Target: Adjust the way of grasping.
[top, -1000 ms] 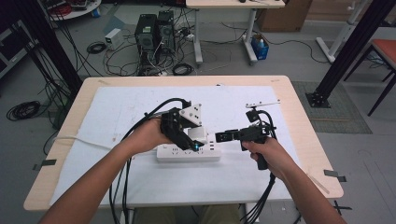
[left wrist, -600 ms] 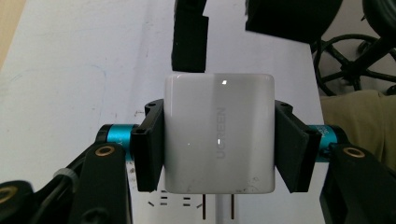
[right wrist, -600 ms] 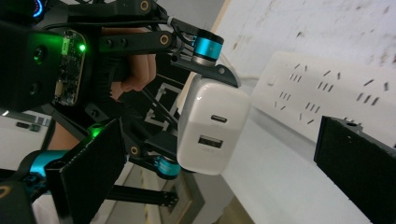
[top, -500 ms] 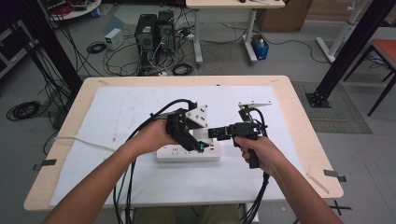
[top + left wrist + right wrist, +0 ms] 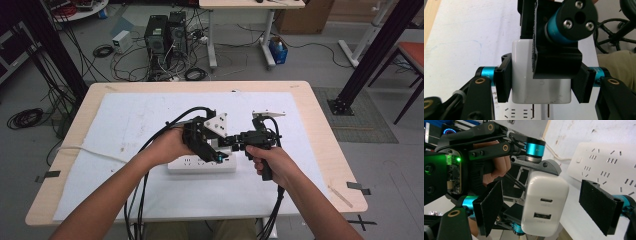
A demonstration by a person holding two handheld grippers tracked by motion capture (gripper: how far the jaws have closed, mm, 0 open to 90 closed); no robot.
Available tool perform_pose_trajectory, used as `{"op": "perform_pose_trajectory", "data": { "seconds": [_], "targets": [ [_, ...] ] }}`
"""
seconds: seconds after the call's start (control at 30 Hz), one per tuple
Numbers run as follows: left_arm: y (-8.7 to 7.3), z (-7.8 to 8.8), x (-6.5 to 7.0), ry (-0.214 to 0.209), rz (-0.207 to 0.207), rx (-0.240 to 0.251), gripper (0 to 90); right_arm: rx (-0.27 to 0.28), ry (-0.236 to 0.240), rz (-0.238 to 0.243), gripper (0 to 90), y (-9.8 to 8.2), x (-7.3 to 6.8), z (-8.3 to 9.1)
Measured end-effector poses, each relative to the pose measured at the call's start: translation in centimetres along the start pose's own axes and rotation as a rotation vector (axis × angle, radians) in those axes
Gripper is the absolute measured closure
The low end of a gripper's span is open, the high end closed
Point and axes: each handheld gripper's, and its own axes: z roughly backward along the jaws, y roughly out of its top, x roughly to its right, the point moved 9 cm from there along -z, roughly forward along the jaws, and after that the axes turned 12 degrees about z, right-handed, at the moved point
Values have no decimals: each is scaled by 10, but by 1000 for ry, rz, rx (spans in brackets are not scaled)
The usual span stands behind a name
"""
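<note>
Left gripper (image 5: 541,82) clamped on white charger (image 5: 524,75) above power strip (image 5: 200,164)

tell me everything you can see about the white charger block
The white charger is a glossy, rounded plastic block with two ports on one end face and two metal prongs on the opposite end. The left gripper clamps its sides, holding it just above the white power strip, prongs pointing down at it. The right gripper has its jaws open on either side, not touching.

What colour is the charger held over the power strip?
White charger, clearest in the right gripper view.
</note>
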Motion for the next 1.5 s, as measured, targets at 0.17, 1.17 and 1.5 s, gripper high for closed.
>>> {"op": "perform_pose_trajectory", "data": {
  "seconds": [0.17,1.17,1.5],
  "targets": [
    [1,-1,1,2,-5,-3,425,1,17,-30,278,0,1,0],
    [0,-11,-3,54,30,-14,330,5,22,-43,621,-2,7,0],
    [-19,8,-18,77,124,-47,172,-85,-228,150,621,-7,31,21]
  ]
}}
